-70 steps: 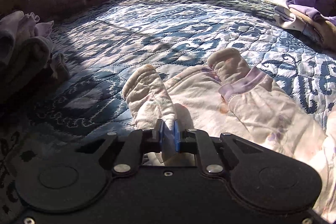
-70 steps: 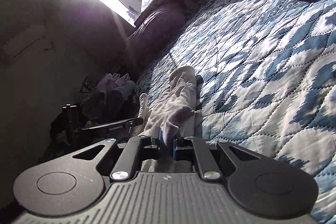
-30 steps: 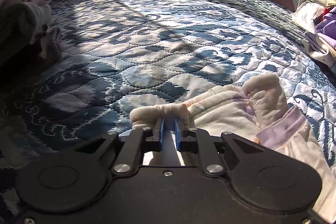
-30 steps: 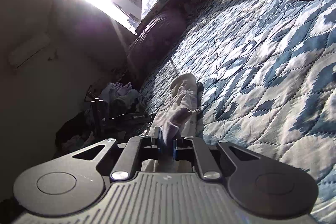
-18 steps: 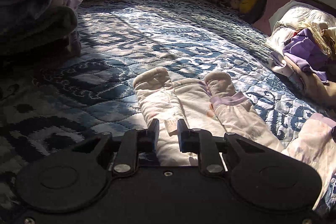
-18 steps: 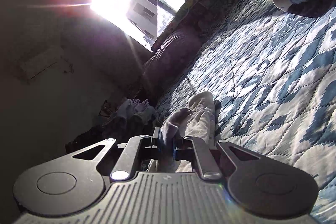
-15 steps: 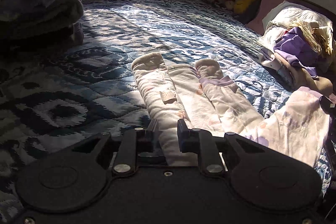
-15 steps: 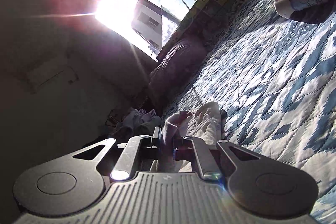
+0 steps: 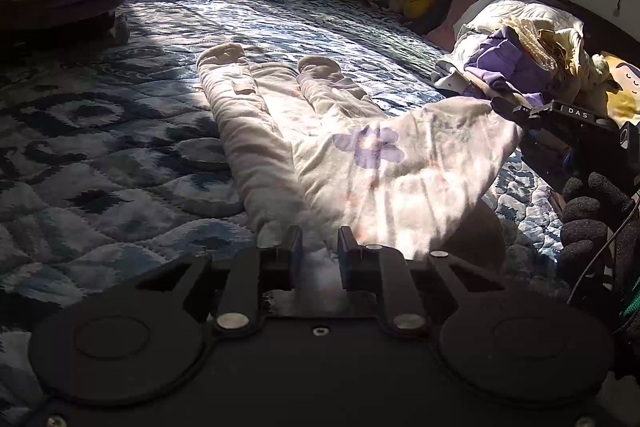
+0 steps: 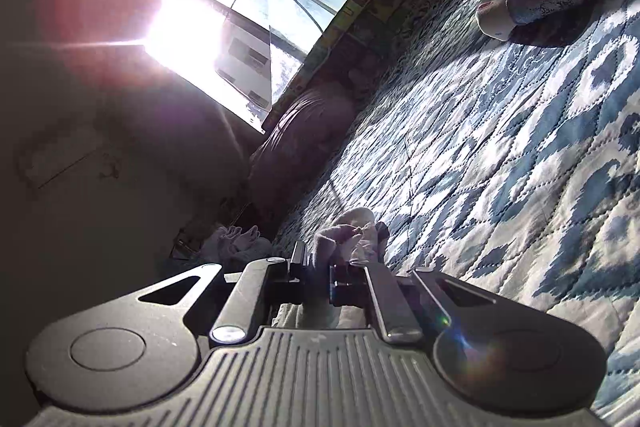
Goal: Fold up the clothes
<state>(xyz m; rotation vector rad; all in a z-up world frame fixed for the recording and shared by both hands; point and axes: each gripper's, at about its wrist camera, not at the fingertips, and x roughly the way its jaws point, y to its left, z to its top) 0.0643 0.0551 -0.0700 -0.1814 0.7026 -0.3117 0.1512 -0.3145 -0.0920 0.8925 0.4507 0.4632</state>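
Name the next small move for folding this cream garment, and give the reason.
Probably carry the right gripper across, laying its lifted corner flat. The left gripper stands open, while the garment lies on the quilt with one corner raised.

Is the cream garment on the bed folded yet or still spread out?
Mostly spread: the cream garment lies lengthwise on the quilt, both legs extended, one corner lifted by the right gripper.

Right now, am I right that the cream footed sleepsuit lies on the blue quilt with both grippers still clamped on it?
Not quite: the left gripper has let go and stands open, as the left wrist view shows. The right gripper is shut on the cream footed sleepsuit, which does lie on the blue quilt.
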